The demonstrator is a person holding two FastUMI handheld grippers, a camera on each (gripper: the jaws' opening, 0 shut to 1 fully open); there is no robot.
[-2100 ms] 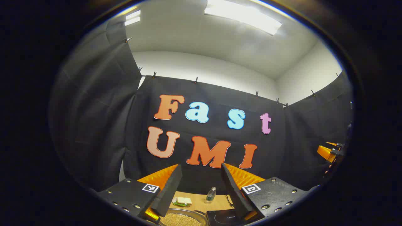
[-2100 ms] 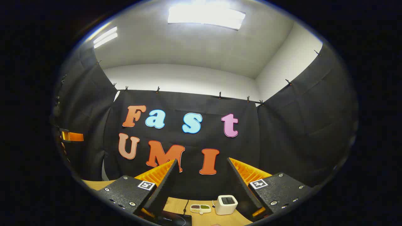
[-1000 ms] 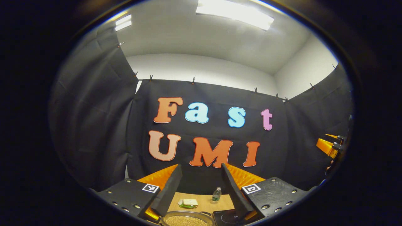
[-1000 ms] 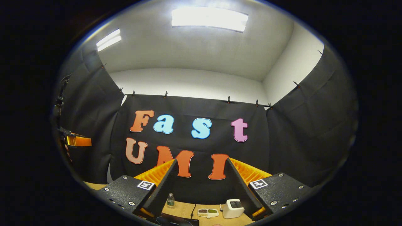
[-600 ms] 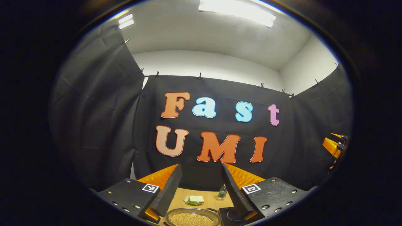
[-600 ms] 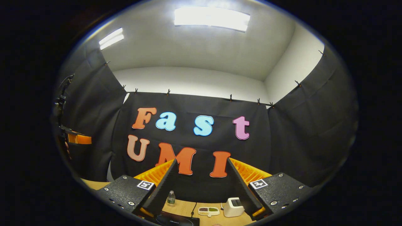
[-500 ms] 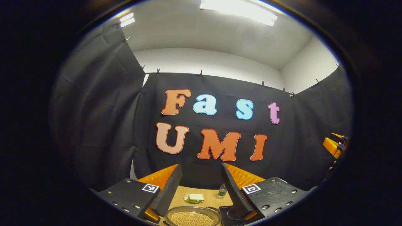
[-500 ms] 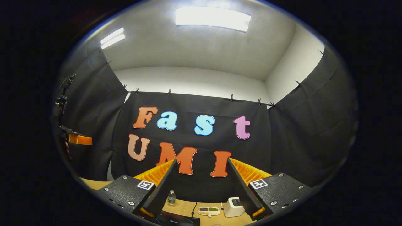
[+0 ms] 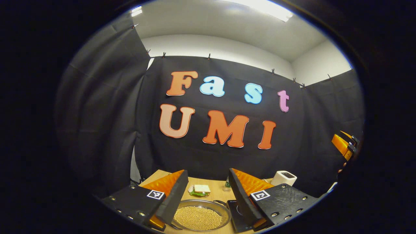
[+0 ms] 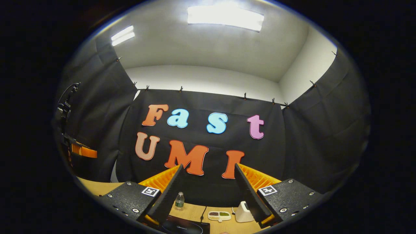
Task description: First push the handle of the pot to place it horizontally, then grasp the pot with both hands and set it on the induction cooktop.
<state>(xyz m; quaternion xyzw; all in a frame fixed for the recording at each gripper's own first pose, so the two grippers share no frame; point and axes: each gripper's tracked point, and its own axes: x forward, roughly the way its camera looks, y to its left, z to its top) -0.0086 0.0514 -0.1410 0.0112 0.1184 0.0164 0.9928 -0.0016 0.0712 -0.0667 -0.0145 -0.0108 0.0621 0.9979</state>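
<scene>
Now, both tongs gaping and empty, I should lower my left tongs (image 9: 205, 185) beside the pot (image 9: 201, 218) and nudge its handle (image 9: 220, 203) gently level.

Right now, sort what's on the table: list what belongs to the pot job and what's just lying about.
For the job:
pot filled with small beans
induction cooktop

Lying about:
sandwich
water bottle
white box-shaped appliance
small dish with two fillings
</scene>
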